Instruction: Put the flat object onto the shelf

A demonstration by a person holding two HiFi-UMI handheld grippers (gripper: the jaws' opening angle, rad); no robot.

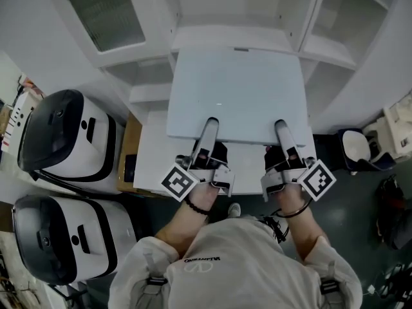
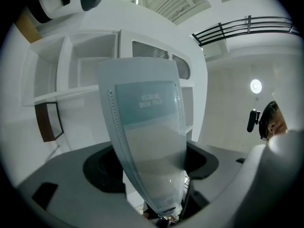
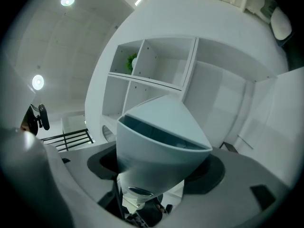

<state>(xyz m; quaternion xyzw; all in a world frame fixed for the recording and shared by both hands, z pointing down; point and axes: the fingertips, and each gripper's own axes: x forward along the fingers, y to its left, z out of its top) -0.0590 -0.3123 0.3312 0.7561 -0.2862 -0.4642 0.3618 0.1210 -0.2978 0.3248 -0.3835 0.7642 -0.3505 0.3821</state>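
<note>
Head view: flat box file (image 1: 235, 92) centre frame, level, in front of white shelf unit (image 1: 328, 50) along top. My left gripper (image 1: 210, 126) and right gripper (image 1: 281, 130) both clamped on its near edge, lower centre.

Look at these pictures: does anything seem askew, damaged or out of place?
Nothing stands out. The box file looks undamaged and is held flat in front of the shelf. The left gripper and the right gripper are each clamped on its near edge.
</note>
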